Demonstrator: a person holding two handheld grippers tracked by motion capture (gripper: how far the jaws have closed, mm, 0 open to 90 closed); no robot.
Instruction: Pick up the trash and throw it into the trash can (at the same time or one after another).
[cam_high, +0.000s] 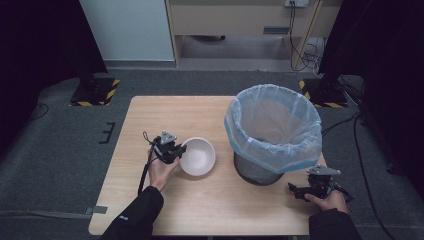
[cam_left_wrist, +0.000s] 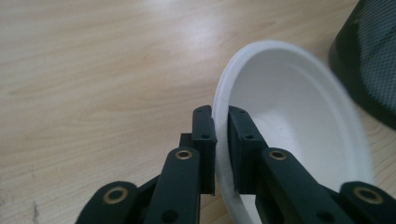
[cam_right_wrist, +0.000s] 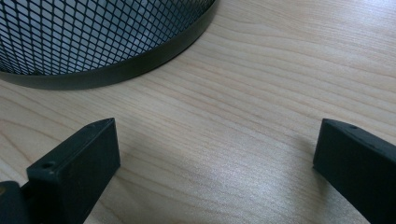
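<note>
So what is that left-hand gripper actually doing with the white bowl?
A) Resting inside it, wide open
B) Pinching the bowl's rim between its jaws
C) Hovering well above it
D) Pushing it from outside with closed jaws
B: in the left gripper view, the left gripper has one jaw on each side of the white bowl's rim, closed tight against it.

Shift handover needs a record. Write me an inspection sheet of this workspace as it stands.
Surface: wooden table, bare wood.
Job's things: white bowl; mesh bin with a pale bag liner.
Clutter: nothing seen.
Grippers: left claw shut on the bowl's rim; right claw open, low over the table beside the bin's base.
Cables: one trails from the left claw; more on the floor.
Surroundings: grey carpet, striped stand bases.
</note>
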